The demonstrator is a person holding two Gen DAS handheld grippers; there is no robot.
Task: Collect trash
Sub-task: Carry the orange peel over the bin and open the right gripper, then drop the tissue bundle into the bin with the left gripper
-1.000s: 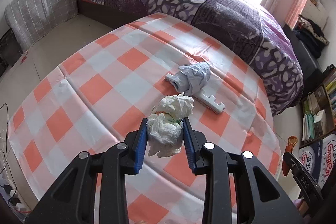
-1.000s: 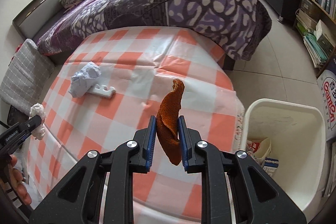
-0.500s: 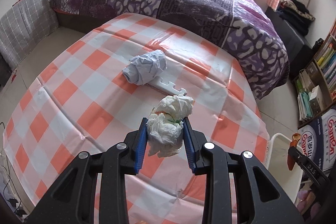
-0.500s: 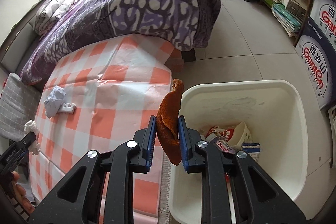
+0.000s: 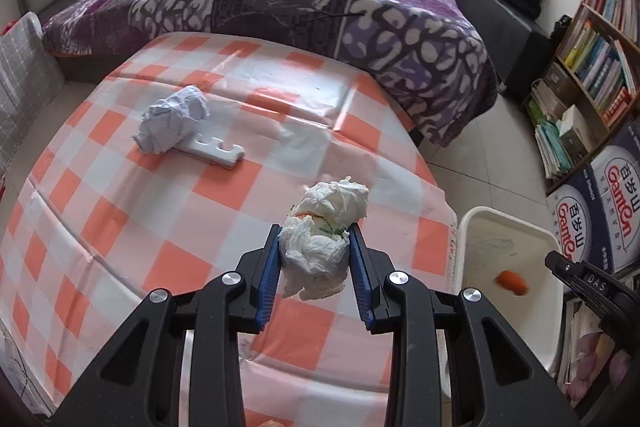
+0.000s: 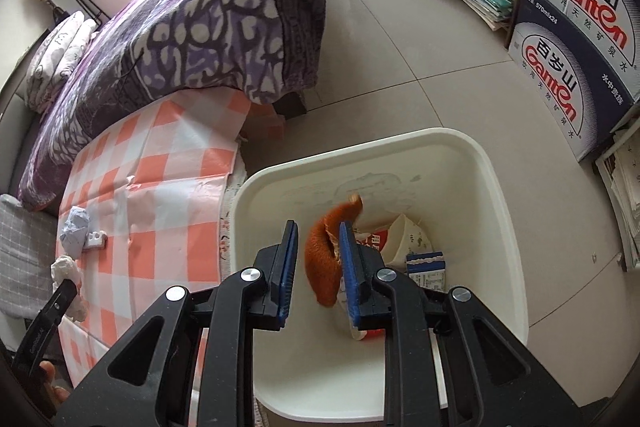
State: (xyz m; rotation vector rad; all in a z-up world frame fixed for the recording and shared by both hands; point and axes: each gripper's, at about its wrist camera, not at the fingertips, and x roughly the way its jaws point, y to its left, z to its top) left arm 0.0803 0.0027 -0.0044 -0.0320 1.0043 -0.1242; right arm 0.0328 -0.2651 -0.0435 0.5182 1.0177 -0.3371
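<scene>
Left wrist view: left tool (image 5: 315,259) clamps a soft, light tissue wad (image 5: 323,239) mid-body. Right tool (image 6: 318,265) stands open; limp orange peel (image 6: 325,259) drops into the bin (image 6: 502,211).

The right gripper (image 6: 318,267) now hangs over the white trash bin (image 6: 500,187) with jaws parted, the orange peel (image 6: 322,259) dropping free; the left gripper (image 5: 314,267) nears the table edge
</scene>
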